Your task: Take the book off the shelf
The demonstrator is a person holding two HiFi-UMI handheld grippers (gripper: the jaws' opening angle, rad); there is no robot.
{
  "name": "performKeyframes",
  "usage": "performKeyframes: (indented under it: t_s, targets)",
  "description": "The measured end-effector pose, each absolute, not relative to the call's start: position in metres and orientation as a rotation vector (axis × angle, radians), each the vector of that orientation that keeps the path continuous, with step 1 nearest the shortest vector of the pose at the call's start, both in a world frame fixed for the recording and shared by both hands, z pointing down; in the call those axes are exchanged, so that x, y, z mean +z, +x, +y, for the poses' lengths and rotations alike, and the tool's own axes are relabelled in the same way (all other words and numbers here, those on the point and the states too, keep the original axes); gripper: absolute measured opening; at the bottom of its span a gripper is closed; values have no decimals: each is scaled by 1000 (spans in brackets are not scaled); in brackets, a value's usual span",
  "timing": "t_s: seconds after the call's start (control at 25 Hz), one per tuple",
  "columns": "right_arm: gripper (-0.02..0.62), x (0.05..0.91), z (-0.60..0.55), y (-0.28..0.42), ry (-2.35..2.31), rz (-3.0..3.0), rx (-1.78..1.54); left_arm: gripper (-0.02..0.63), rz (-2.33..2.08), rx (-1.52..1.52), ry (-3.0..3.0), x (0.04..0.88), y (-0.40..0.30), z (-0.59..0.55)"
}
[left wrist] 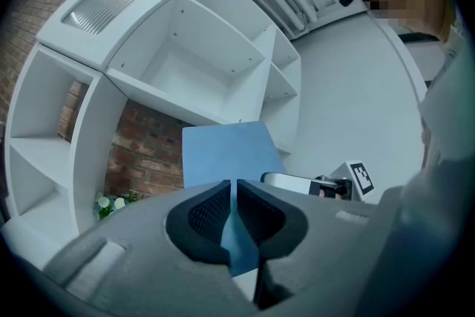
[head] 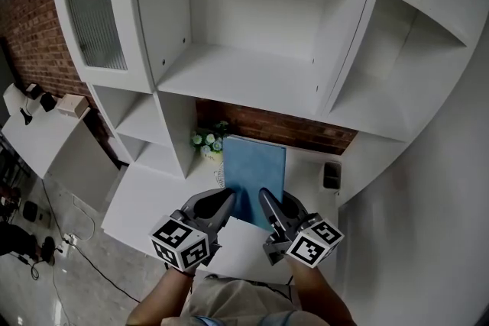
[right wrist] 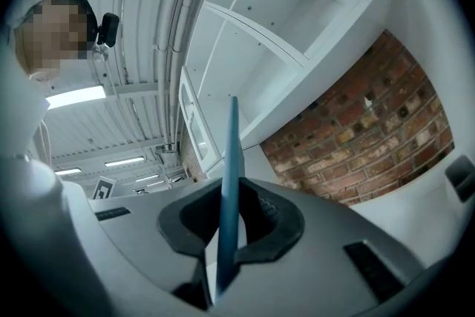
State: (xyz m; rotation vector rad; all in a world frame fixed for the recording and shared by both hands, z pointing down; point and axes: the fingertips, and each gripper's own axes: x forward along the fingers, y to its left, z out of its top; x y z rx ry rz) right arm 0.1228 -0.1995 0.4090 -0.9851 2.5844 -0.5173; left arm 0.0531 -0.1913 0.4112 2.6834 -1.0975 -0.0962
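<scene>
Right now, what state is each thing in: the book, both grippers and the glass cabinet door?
blue book: closed, held at its near edge by both grippers
left gripper: shut on the blue book
right gripper: shut on the blue book
glass cabinet door: closed

The thin blue book [head: 254, 175] is standing upright before the white shelf [head: 252, 80], rising ahead of both tools, its near edge sitting clamped in the left gripper [head: 226, 198] and right gripper [head: 265, 200].
</scene>
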Motion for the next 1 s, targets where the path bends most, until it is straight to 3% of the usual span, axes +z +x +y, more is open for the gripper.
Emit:
performKeyframes:
  t_s: [1.0]
  targets:
    - [52, 438, -198, 118, -964, 2565, -640, 34, -1065, -41, 2630, 433, 64, -189]
